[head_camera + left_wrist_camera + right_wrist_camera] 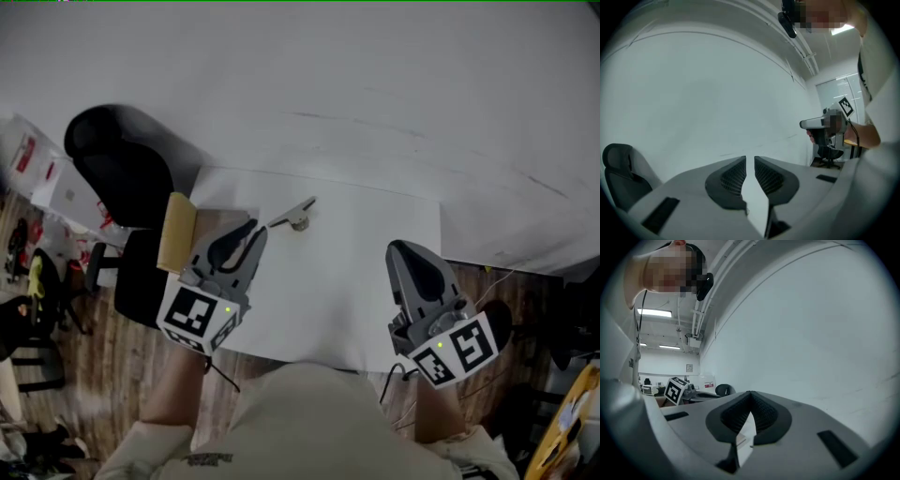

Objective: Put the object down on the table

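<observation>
A small grey metal object (296,217), a thin arm on a round base, lies on the white table (366,281). It rests just ahead and to the right of my left gripper (247,231), apart from it. The left gripper (750,161) has a narrow gap between its jaws and nothing in it. My right gripper (400,249) hovers over the table's right part, away from the object. Its jaws (750,397) meet at the tips with nothing between them. Neither gripper view shows the object.
A tan block (176,232) lies at the table's left edge beside my left gripper. A black chair (122,173) stands left of the table. A white wall (375,84) runs behind the table, and wooden floor (94,366) lies below and to the left.
</observation>
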{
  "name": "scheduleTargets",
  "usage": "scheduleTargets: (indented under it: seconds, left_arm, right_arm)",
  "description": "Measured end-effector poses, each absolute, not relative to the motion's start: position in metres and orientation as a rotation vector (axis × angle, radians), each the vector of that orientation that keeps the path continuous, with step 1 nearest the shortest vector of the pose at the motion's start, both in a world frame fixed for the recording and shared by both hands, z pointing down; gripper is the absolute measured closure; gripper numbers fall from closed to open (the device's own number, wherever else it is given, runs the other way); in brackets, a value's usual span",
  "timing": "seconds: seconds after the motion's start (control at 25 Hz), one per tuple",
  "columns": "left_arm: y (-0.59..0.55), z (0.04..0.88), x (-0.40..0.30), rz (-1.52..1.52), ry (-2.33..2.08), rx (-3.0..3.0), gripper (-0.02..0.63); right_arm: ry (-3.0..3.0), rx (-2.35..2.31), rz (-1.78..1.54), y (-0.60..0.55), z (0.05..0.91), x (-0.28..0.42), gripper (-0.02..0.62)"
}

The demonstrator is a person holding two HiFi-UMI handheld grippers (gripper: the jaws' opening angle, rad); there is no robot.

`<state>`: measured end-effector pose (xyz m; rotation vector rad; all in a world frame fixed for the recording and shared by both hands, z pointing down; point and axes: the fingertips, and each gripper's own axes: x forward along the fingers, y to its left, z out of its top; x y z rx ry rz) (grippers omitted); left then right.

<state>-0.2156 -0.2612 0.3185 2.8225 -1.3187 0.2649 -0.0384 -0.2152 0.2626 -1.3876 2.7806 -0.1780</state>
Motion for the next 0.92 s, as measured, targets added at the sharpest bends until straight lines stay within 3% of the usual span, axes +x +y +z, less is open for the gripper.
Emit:
scheduleTargets:
  seconds: [0.92]
  left_arm:
    - [-0.209, 0.315, -0.256, 0.2, -1.354, 2.758, 0.577]
  right_arm:
    - [2.952, -1.339, -0.252, -0.195, 0.294, -0.083, 0.572]
